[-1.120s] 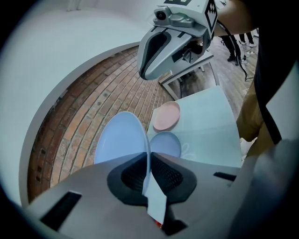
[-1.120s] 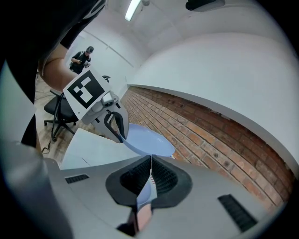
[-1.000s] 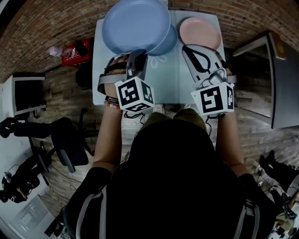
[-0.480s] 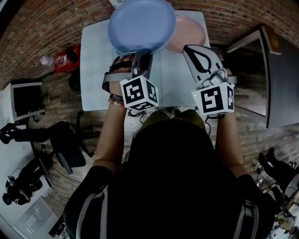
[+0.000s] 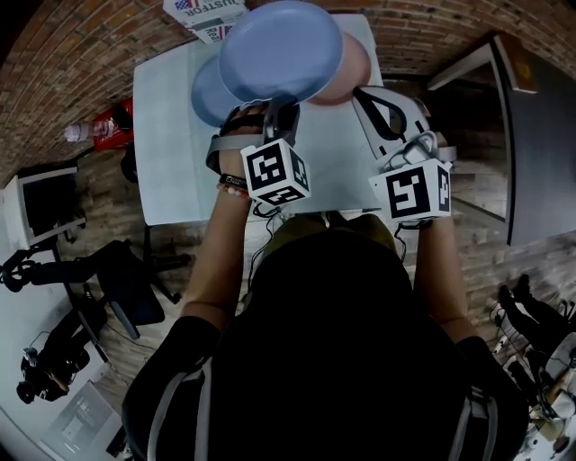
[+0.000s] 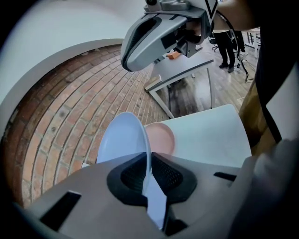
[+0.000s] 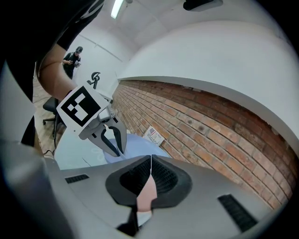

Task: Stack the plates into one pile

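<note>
the left gripper is clenched on the rim of a blue plate. in the left gripper view the plate's thin edge runs straight between the 2 black ribbed pads, and the plate stands on edge beyond them. from the head view this plate is held up over the far half of the pale table. it covers part of a second blue plate, which lies flat on the table to its left, and the left side of a pink plate.

the right gripper is clamped too. in the right gripper view a pink edge sits pinched between its pads, so it grasps the pink plate. whether that plate rests on the table or is lifted off it, i cannot tell.

each gripper carries 1 cube with black-and-white square markers.

at the table's far edge, by the brick wall, lies a white box. it bears a stars-and-stripes mark and dark capitals that look like "justor", cut off by the frame, so the full word stays unclear.
</note>
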The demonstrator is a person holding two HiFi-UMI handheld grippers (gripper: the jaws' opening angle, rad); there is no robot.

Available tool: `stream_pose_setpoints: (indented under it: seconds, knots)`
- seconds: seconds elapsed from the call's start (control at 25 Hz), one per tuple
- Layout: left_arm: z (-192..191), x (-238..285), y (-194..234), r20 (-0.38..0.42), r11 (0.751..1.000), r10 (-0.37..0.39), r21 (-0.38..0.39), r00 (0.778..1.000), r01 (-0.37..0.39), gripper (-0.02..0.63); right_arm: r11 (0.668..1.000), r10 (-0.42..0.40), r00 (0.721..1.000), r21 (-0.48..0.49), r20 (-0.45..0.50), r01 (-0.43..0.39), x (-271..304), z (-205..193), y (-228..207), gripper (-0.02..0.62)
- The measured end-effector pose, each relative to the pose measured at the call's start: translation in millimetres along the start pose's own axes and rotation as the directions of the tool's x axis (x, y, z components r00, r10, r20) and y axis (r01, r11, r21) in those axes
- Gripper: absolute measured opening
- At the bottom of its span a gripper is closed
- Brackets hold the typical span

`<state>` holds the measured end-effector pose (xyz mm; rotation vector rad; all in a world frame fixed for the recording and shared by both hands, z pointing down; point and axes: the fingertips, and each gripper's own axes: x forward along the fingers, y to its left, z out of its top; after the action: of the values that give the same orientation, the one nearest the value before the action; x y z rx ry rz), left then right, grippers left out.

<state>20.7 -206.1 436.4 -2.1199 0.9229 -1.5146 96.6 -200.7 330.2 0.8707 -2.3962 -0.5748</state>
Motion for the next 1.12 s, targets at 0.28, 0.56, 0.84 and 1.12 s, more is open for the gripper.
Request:
stream_pose_setpoints:
  seconds: [0.28,0.56,0.84,1.12]
  knots:
    - [27,48,-17,-0.002,0.999,-0.048,0.005,0.999,0.048,0.040,1.000,0.021,0.999,0.023,-0.024,-0.021,-1,-41,-19,0.035]
    - [37,83,-39,-0.017,0.995,-0.102,0.000,0.995,0.102,0.041,0.998,0.039,0.999,0.042,-0.034,-0.037,3,-63,-27,0.035]
    - [41,108,-60,-0.033,0.987,-0.161,0.009,0.986,0.161,0.041,0.997,0.044,0.998,0.060,-0.052,-0.041,0,-80,-29,0.035]
    - [46,119,-74,-0.040,0.980,-0.197,0.017,0.980,0.198,0.046,0.997,0.039,0.997,0.074,-0.072,-0.034,-8,-94,-30,0.035]
